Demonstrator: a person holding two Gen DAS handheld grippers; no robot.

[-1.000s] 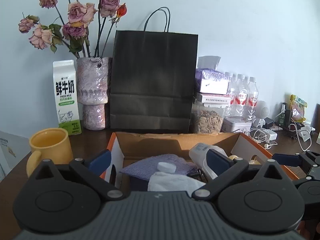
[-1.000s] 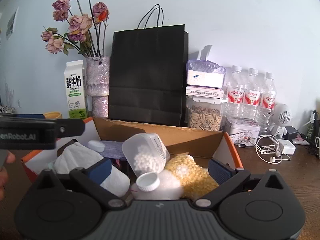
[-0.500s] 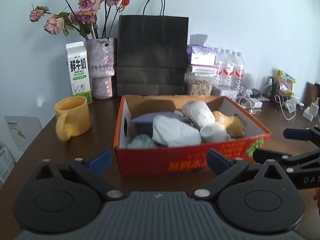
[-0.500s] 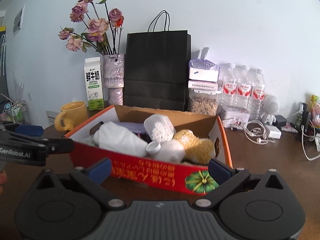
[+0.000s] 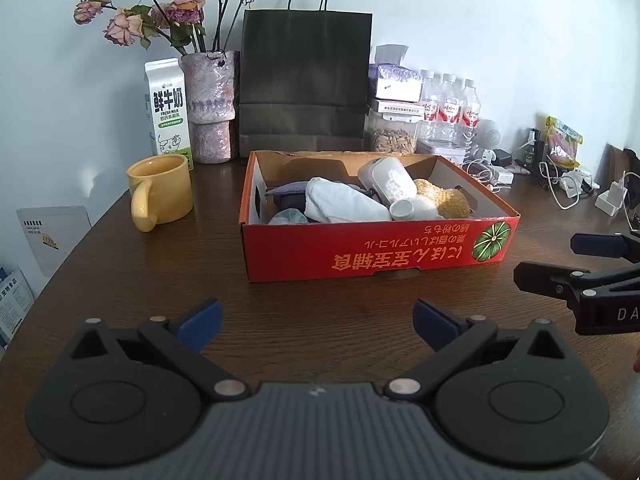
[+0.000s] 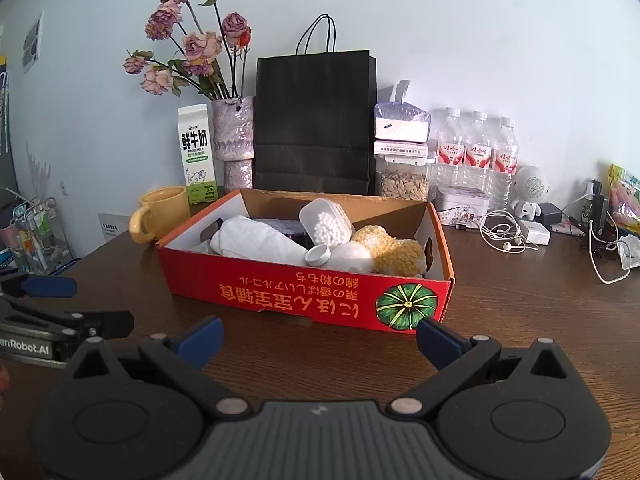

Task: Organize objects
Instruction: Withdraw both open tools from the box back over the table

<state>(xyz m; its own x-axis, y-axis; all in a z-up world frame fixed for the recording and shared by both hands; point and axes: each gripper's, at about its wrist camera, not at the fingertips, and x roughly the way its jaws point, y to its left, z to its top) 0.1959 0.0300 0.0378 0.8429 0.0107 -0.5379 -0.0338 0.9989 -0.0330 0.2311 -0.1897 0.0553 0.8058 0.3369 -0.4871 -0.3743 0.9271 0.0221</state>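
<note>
A red cardboard box (image 5: pixel 372 250) (image 6: pixel 304 294) sits mid-table, holding a white cloth bundle (image 5: pixel 340 202) (image 6: pixel 256 240), a clear tub of white beads (image 5: pixel 388 180) (image 6: pixel 326 222), a white-capped bottle (image 5: pixel 402 210) (image 6: pixel 320 256), a yellow plush (image 5: pixel 444 200) (image 6: pixel 392 250) and purple fabric (image 5: pixel 292 188). My left gripper (image 5: pixel 318 324) hangs open in front of the box, empty. My right gripper (image 6: pixel 318 340) is open too, just short of the box's front wall. Each gripper shows at the edge of the other's view.
A yellow mug (image 5: pixel 160 194) stands left of the box. Along the wall stand a milk carton (image 5: pixel 168 114), a vase of dried roses (image 5: pixel 210 108), a black paper bag (image 5: pixel 306 80), a seed jar (image 5: pixel 394 134) and water bottles (image 5: pixel 450 108). Cables and chargers (image 5: pixel 568 180) clutter the right.
Both grippers have drawn back from over the box toward the table's near side, so the whole box now shows in front of them. Both stay open and empty.
</note>
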